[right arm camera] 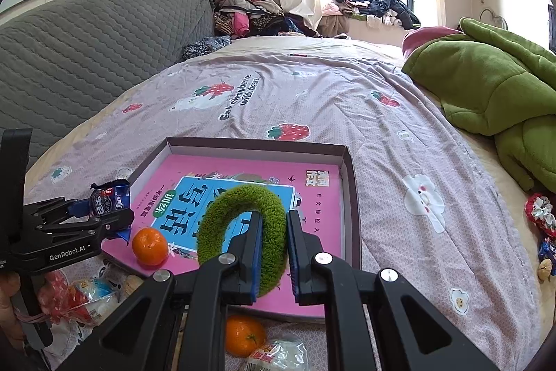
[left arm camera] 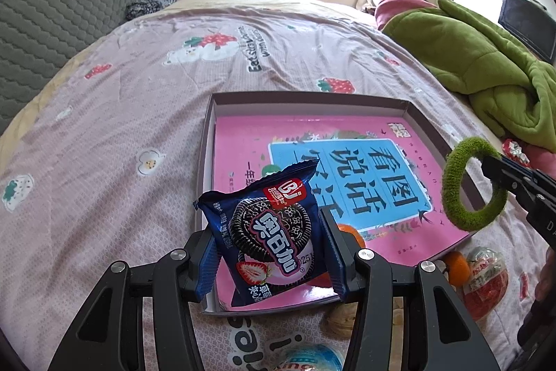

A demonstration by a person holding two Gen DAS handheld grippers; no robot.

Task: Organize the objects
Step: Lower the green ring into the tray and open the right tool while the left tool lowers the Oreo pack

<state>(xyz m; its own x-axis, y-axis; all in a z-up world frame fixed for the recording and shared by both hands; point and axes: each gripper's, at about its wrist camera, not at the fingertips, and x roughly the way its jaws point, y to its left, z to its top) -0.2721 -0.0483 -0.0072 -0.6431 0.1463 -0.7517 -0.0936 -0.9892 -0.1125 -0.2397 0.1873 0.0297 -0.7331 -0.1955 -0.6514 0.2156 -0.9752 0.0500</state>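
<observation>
On the bed (left arm camera: 139,93) lies the shallow box (left arm camera: 413,106) with a pink book (left arm camera: 243,145) in it. My left gripper (left arm camera: 267,252), half open, clamps the cookie packet (left arm camera: 267,232) over the box's near left corner. My right gripper (right arm camera: 274,252) is pinched tight on the green hair tie (right arm camera: 239,207) above the book. I judge both are mid-placement; next I lower and release inside the box.

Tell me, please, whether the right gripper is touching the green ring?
Touching. In the right wrist view the right gripper has both fingers clamped on the green ring, pinching its band between the blue pads.
</observation>
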